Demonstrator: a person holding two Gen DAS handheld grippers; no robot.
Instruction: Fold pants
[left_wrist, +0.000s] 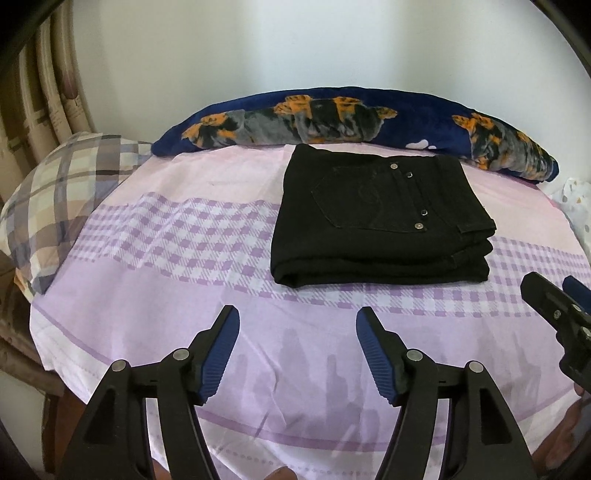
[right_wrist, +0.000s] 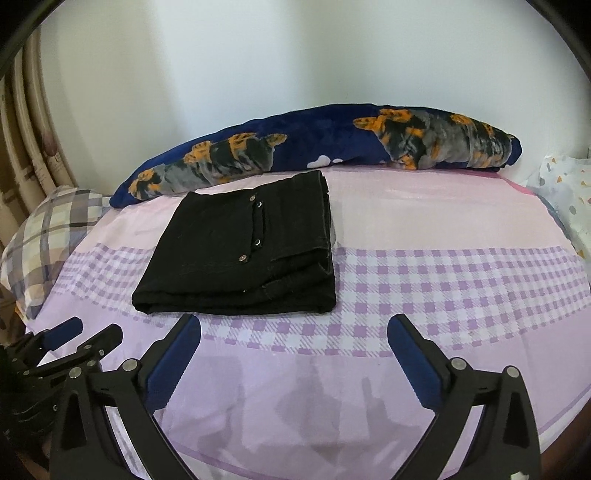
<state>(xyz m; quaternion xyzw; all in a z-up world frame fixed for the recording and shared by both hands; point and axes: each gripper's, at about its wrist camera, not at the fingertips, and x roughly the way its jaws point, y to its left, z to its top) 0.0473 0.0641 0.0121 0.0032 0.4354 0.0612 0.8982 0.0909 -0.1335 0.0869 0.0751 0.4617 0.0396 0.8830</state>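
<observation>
Black pants (left_wrist: 376, 218) lie folded into a thick rectangle on the bed, a back pocket with metal rivets facing up; the right wrist view shows the pants (right_wrist: 240, 251) left of centre. My left gripper (left_wrist: 297, 317) hangs open over bare sheet, in front of the pants and apart from them. My right gripper (right_wrist: 293, 325) stands wide open, also short of the folded stack, with nothing between its blue pads. Each gripper shows at the edge of the other's view: the right gripper (left_wrist: 554, 291) on the right side, the left gripper (right_wrist: 94, 328) on the left side.
The bed sheet (left_wrist: 184, 288) is pink with purple checked bands. A rolled navy blanket (left_wrist: 332, 118) with orange print lies along the wall behind the pants. A plaid pillow (left_wrist: 62, 192) sits at the left, a white dotted cloth (right_wrist: 565, 192) at the right.
</observation>
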